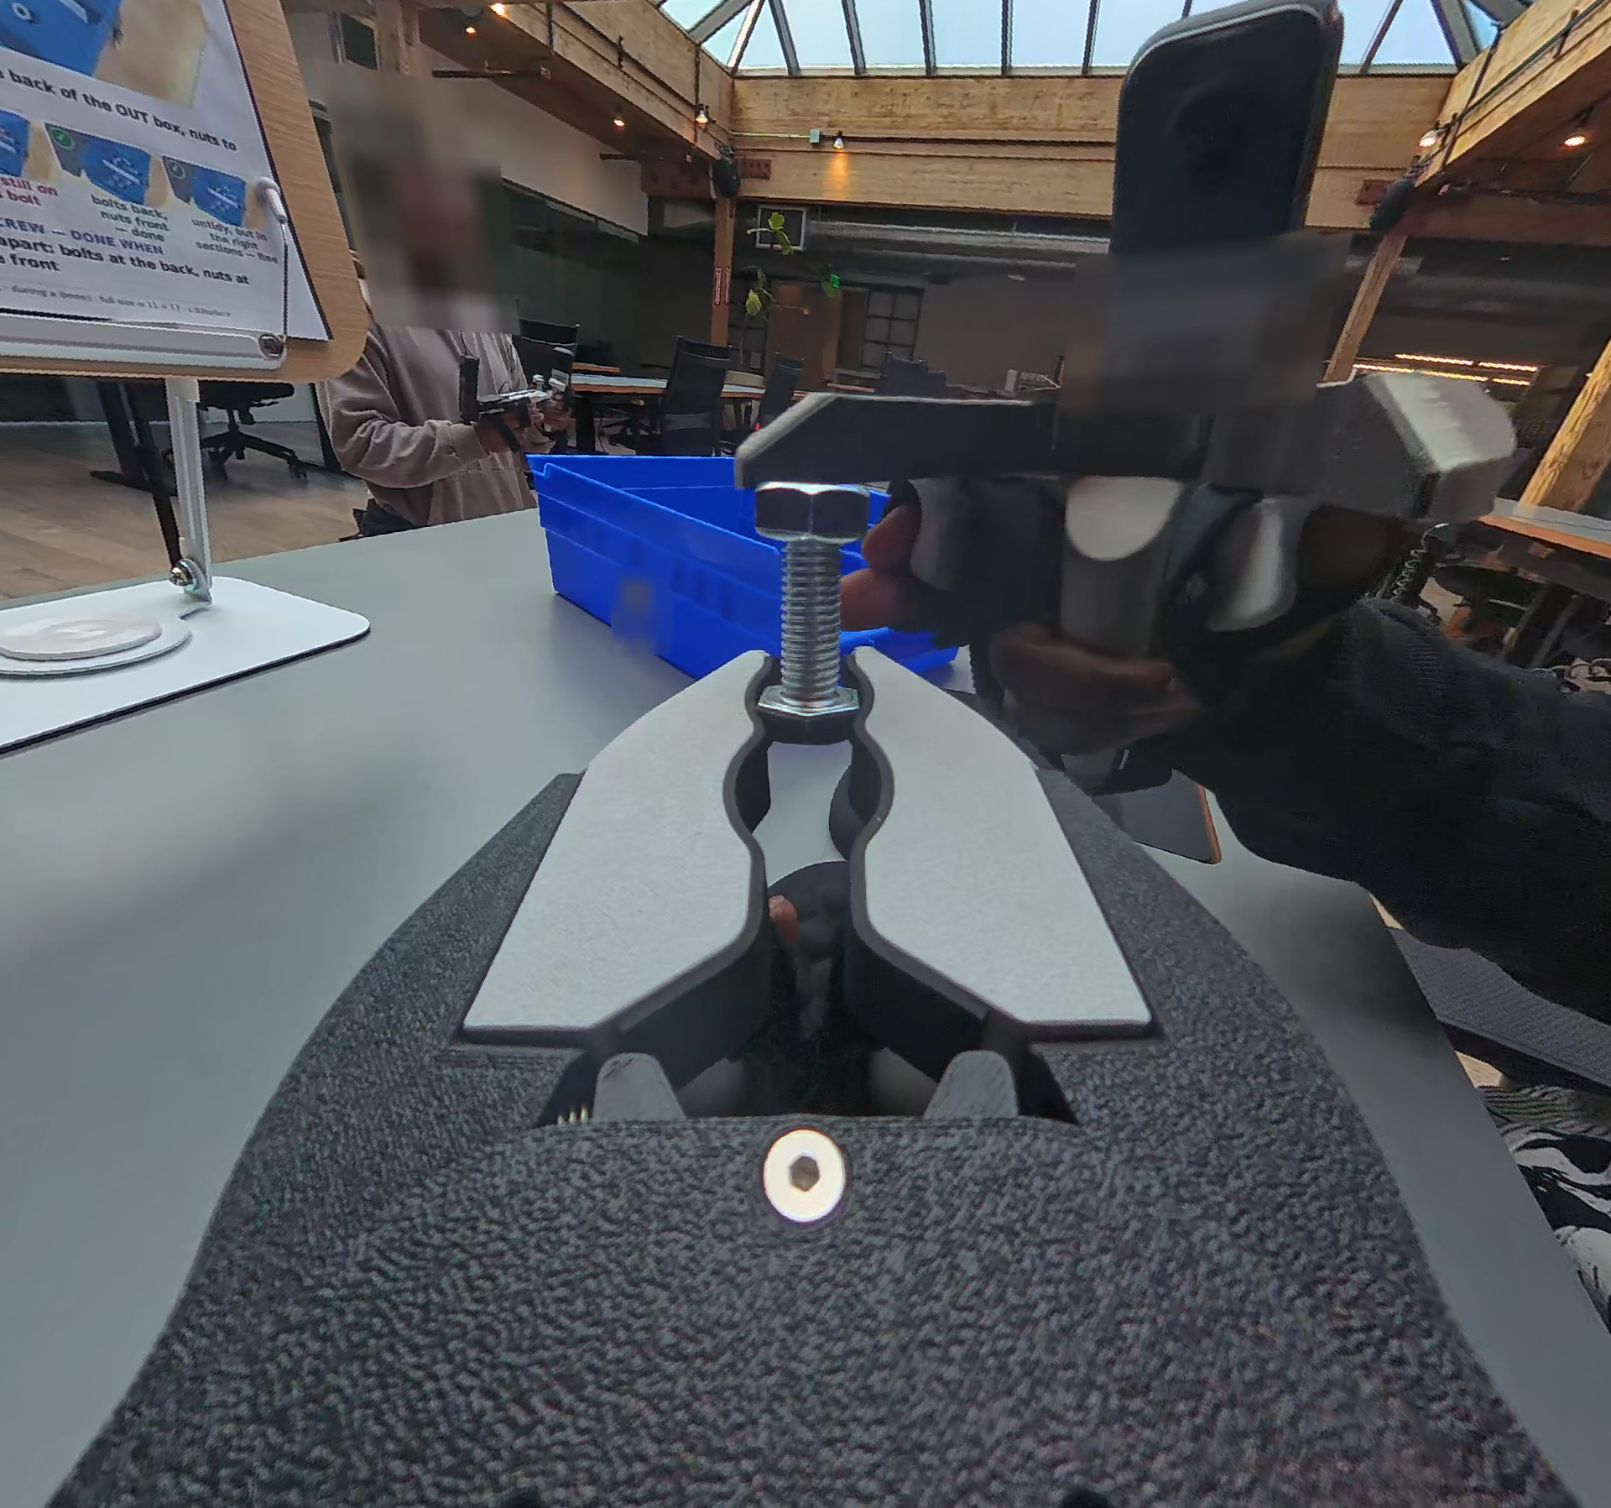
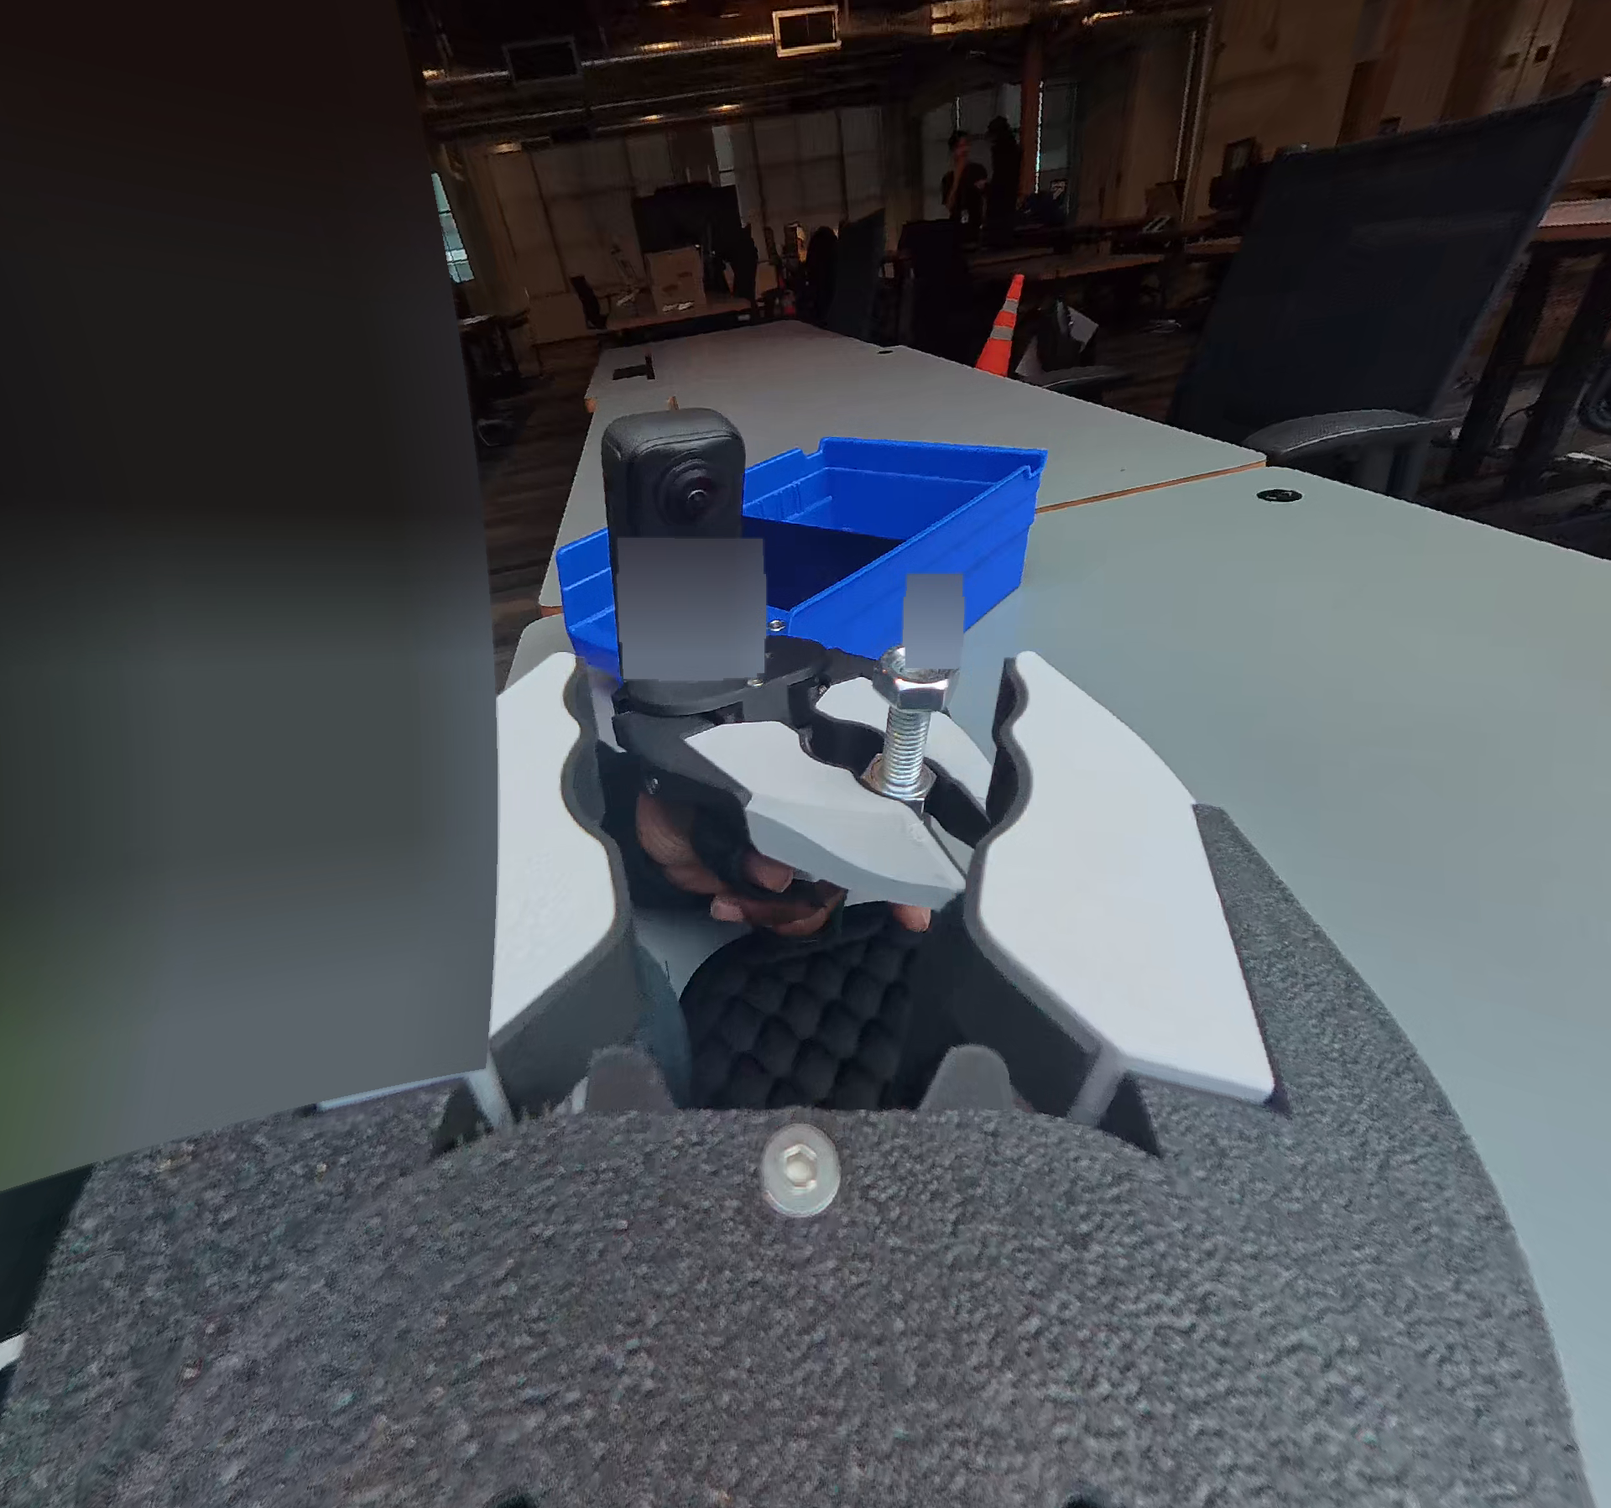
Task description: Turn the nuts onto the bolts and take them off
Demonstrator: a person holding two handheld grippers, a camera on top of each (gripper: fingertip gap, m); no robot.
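A silver bolt (image 1: 811,594) stands upright with its hex head on top, and a nut (image 1: 811,701) sits low on its thread. My left gripper (image 1: 811,677) is shut on the nut and holds the bolt above the grey table (image 1: 261,812). My right gripper (image 1: 767,442) comes in from the right, one finger edge-on just over the bolt head. In the right wrist view my right gripper (image 2: 789,668) is open. The bolt head (image 2: 915,686) lies between its fingertips, nearer the right one, untouched. The left gripper's grey fingers (image 2: 828,830) clamp the nut (image 2: 898,786).
A blue bin (image 1: 662,568) stands on the table just behind the bolt; it also shows in the right wrist view (image 2: 924,498). A sign on a stand (image 1: 131,158) with a white base (image 1: 218,629) is at the left. A person (image 1: 410,437) stands beyond the table. An office chair (image 2: 1395,289) is at the right.
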